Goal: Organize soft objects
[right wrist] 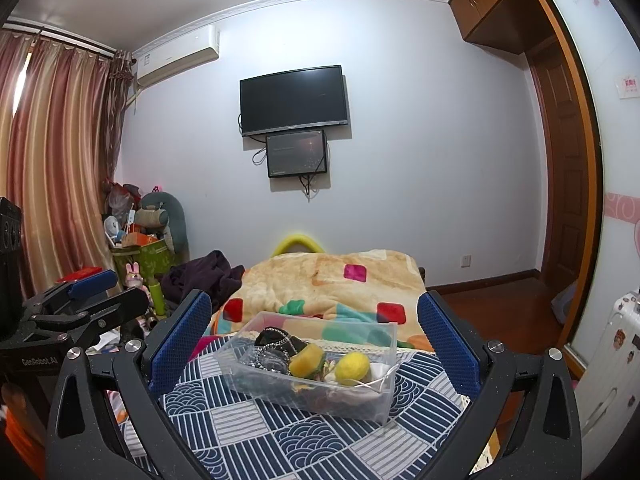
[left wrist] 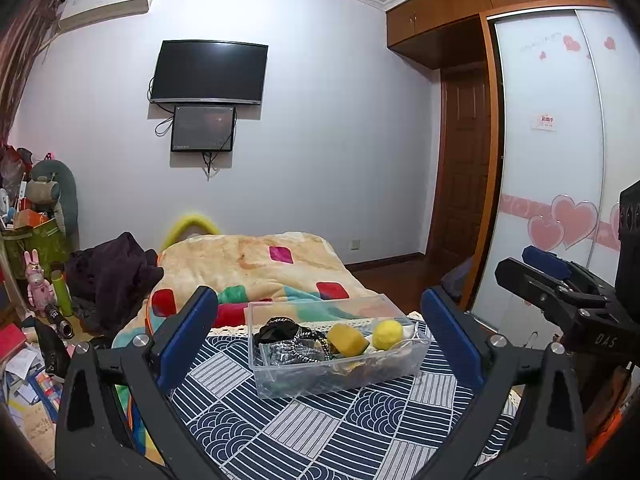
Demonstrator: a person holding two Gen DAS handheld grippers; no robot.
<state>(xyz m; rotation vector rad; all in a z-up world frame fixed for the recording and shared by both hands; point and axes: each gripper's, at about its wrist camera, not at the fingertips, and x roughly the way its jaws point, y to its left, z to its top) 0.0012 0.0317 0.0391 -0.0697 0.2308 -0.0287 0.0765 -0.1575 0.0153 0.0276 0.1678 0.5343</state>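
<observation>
A clear plastic box (left wrist: pixel 404 372) stands on a navy patterned cloth (left wrist: pixel 304 432) on the bed. In it lie a yellow sponge (left wrist: pixel 347 339), a yellow fuzzy ball (left wrist: pixel 387 334), a black item with a metal chain (left wrist: pixel 292 338) and other soft bits. My left gripper (left wrist: pixel 320 344) is open and empty, its blue pads either side of the box, short of it. My right gripper (right wrist: pixel 316 344) is open and empty, also facing the box (right wrist: pixel 360 404), where the sponge (right wrist: pixel 306 362) and ball (right wrist: pixel 352 368) show.
A patchwork blanket (left wrist: pixel 260 264) covers the bed beyond the box. Dark clothes (left wrist: pixel 116 272) and clutter (left wrist: pixel 32 320) fill the left floor. A wardrobe with heart stickers (left wrist: pixel 560 184) is at right. A suitcase (right wrist: pixel 616 360) stands at right.
</observation>
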